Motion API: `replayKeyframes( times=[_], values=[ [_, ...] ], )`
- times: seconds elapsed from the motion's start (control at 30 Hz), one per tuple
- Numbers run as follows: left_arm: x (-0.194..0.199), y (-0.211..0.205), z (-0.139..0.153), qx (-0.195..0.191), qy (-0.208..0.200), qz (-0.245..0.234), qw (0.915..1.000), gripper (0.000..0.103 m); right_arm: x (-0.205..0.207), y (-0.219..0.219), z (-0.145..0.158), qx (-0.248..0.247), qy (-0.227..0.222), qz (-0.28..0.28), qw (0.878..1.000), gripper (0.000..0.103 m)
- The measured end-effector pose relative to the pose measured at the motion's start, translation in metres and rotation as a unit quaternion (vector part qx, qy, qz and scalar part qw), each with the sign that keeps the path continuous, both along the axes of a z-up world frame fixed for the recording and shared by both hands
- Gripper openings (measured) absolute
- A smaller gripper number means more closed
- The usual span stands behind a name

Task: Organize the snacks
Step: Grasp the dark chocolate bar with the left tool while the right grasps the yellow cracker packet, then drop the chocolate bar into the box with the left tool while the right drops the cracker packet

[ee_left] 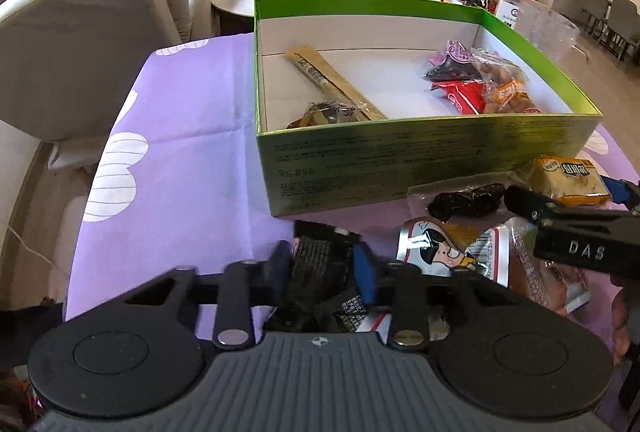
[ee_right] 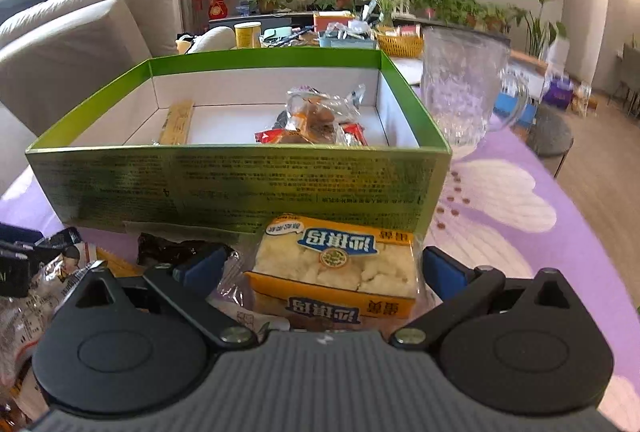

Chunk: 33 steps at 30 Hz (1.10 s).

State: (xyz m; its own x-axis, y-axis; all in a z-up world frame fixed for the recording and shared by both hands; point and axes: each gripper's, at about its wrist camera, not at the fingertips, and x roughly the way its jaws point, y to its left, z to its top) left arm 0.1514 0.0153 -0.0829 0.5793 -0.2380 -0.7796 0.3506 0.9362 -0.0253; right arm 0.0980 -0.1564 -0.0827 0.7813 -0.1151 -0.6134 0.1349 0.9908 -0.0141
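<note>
Room: Purple cloth [ee_left: 180,136] with white flowers covers the table, with a sofa and many plants behind.
Left view, box: the green box [ee_left: 400,160] sits up ahead of the left tool [ee_left: 324,264], a little to the right. It is open on top and already has some snacks inside.
Left view, snack: a black packet [ee_left: 320,264] lies between the two fingers, close in front of the box wall.
Left view, tool state: the jaws are about half wide and sit on both sides of the black packet. I cannot tell if they press it yet.
Right view, box: the green box [ee_right: 240,188] stands straight ahead, its long side facing the right tool [ee_right: 324,268].
Right view, snack: the yellow cake pack [ee_right: 336,268] lies flat just before the box wall, its long side across the tool.
Right view, tool state: the blue fingers [ee_right: 440,268] sit at both ends of the pack, close to it, so it looks held.
Next move, I think: each snack must go up and forward over the wall. The right tool is nearer the box.
</note>
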Motion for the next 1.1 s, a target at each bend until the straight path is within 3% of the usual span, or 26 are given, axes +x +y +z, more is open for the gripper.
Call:
replayKeyframes(
  times=[0.13,0.47,0.8,1.1],
  values=[
    [-0.005,0.012,0.004,-0.035,0.008,-0.002,0.9994,0.026,-0.002,-0.005,0.002,0.022,0.003,0.008,1.000,0.059],
    [-0.024,0.039,0.042,-0.065,-0.041,0.023,0.9968,0.026,-0.024,-0.015,0.020,0.051,-0.024,0.016,0.998,0.059],
    [-0.031,0.031,0.070,-0.072,-0.078,0.005,0.9943,0.026,-0.041,-0.019,0.045,0.045,-0.064,0.018,0.997,0.059],
    [-0.017,0.013,0.095,-0.077,-0.109,-0.012,0.9910,0.026,-0.022,-0.022,0.078,0.037,-0.116,0.035,0.992,0.059]
  ],
)
